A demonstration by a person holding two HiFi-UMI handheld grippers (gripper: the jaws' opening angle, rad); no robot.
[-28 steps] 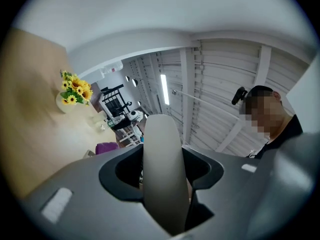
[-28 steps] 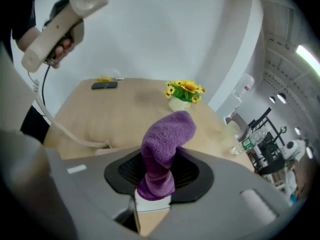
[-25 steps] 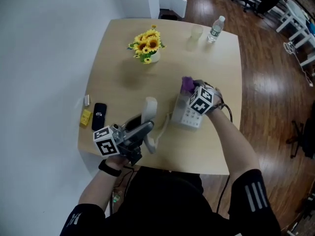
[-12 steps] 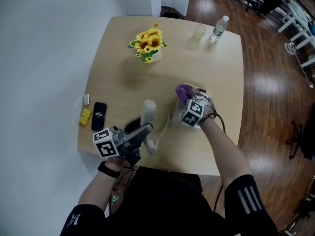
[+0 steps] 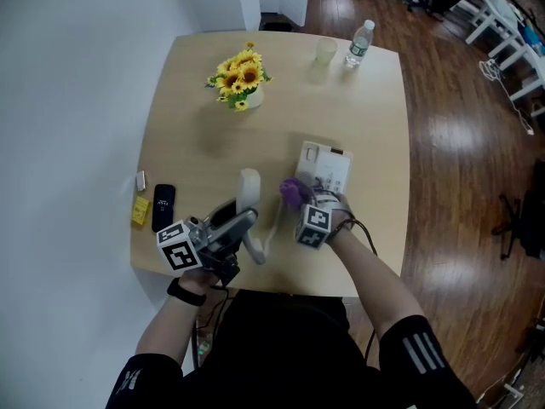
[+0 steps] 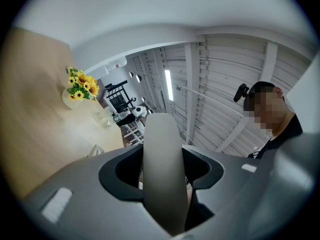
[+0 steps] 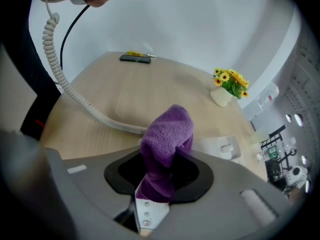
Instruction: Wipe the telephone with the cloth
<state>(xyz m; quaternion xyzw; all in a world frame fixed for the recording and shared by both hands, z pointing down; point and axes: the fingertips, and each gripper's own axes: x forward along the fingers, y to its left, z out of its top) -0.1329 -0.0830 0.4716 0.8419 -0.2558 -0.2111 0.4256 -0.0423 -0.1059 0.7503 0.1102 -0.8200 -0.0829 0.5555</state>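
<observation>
The left gripper (image 5: 240,225) has its fingers pressed onto the white telephone handset (image 6: 161,159), which juts out past the fingertips, lifted off the table (image 5: 196,143). The right gripper (image 5: 301,206) pinches a purple cloth (image 7: 167,134), bunched beyond its fingertips. The telephone base (image 5: 325,167) lies just past the cloth, which seems to hover above the tabletop. The handset looks due for wiping next, which means bringing the cloth across to it.
</observation>
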